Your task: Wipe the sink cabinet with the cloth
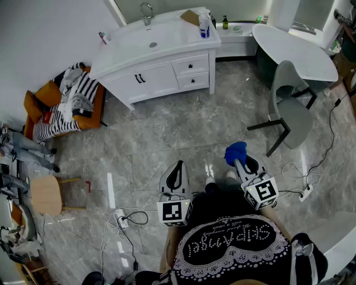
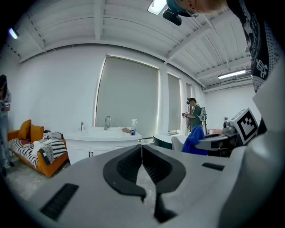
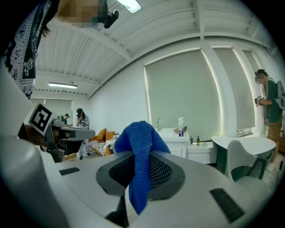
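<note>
The white sink cabinet (image 1: 161, 58) stands at the far wall, with a faucet (image 1: 146, 12) and dark drawer handles. It also shows small and distant as the sink cabinet (image 2: 104, 140) in the left gripper view and the sink cabinet (image 3: 171, 142) in the right gripper view. My right gripper (image 1: 240, 158) is shut on a blue cloth (image 1: 235, 151), and the blue cloth (image 3: 140, 156) bunches above the jaws and hangs between them. My left gripper (image 1: 176, 173) is shut with nothing held, its jaws touching at the tip. Both grippers hover over the floor, well short of the cabinet.
A spray bottle (image 1: 204, 25) and a brown item (image 1: 190, 16) sit on the counter. A grey chair (image 1: 286, 108) and white oval table (image 1: 295, 50) stand to the right. An orange sofa (image 1: 61, 106) with clothes lies left. A wooden stool (image 1: 47, 195) and floor cables (image 1: 125, 220) are near.
</note>
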A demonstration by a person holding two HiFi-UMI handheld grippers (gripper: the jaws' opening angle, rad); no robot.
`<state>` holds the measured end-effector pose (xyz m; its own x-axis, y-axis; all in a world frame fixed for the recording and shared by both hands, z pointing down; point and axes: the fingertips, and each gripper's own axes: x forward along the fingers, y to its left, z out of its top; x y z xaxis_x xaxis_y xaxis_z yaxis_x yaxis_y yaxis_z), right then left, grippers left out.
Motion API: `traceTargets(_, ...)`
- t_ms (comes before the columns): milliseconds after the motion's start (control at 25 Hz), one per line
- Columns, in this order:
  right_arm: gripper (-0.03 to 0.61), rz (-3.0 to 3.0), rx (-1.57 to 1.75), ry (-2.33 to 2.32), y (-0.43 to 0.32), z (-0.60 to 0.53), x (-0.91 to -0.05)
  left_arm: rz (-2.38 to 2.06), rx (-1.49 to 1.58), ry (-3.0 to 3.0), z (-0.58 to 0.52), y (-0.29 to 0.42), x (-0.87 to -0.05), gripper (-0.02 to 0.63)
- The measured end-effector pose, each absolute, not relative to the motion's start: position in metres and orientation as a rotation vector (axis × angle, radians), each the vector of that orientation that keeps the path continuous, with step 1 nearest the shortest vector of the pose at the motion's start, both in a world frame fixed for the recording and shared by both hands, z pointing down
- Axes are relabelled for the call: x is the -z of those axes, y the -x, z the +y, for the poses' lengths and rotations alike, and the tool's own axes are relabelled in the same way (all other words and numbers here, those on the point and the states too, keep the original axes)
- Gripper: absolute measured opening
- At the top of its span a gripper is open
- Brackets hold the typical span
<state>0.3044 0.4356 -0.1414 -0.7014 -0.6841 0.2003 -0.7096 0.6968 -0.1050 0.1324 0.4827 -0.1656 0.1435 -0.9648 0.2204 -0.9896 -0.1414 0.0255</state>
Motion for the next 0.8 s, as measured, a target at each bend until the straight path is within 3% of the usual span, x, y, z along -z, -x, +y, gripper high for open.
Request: traceTargets(800,0.061,-2.757,-0.308,-1.121,-0.297,0.428,0.136,-1.921,-0.22,-2.226,0.473,-0.121,0.16,0.008)
